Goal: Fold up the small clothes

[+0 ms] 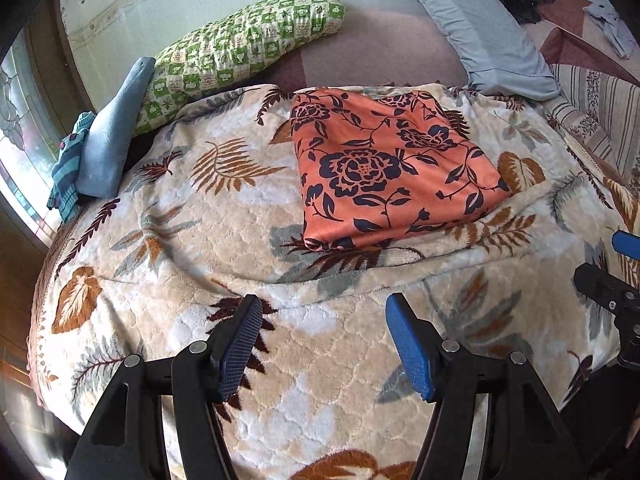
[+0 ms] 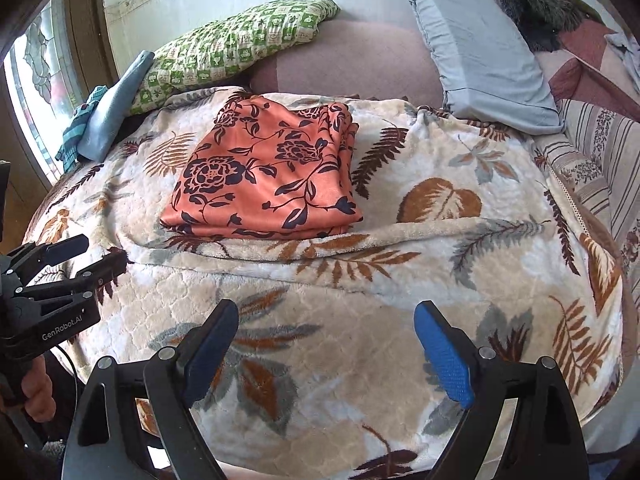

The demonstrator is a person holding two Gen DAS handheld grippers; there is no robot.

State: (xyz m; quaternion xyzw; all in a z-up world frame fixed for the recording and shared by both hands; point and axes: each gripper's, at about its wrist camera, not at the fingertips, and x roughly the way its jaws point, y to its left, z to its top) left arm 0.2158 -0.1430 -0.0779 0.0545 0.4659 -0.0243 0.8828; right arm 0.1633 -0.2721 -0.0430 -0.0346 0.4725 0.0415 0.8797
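- The left gripper (image 1: 324, 344) is released, its blue-padded fingers (image 1: 412, 354) spread wide apart at the bottom of the left wrist view, with nothing between them but the leaf-print blanket (image 1: 180, 248) below.
- The right gripper (image 2: 326, 354) is likewise released, jaws wide, hovering over the same blanket (image 2: 420, 280) at the bottom of the right wrist view.
- A folded orange floral cloth (image 1: 384, 164) lies flat on the blanket, right of centre in the left wrist view and left of centre in the right wrist view (image 2: 268, 180); it sits well apart from both grippers, with stacked layers showing along its near edge.
- In the right wrist view the left gripper (image 2: 96, 254) shows at the left edge, held by a hand (image 2: 38, 390) at lower left.
- A green checked pillow (image 1: 240, 48) lies toward the upper left, beside the wall.
- A light blue folded cloth (image 1: 112, 136) leans against that pillow at the left, with a striped teal garment (image 1: 68, 164) touching its left side.
- A grey-blue pillow (image 1: 492, 32) lies in the upper right.
- A dark furry item (image 2: 536, 8) sits at the upper right corner; what it is cannot be told.
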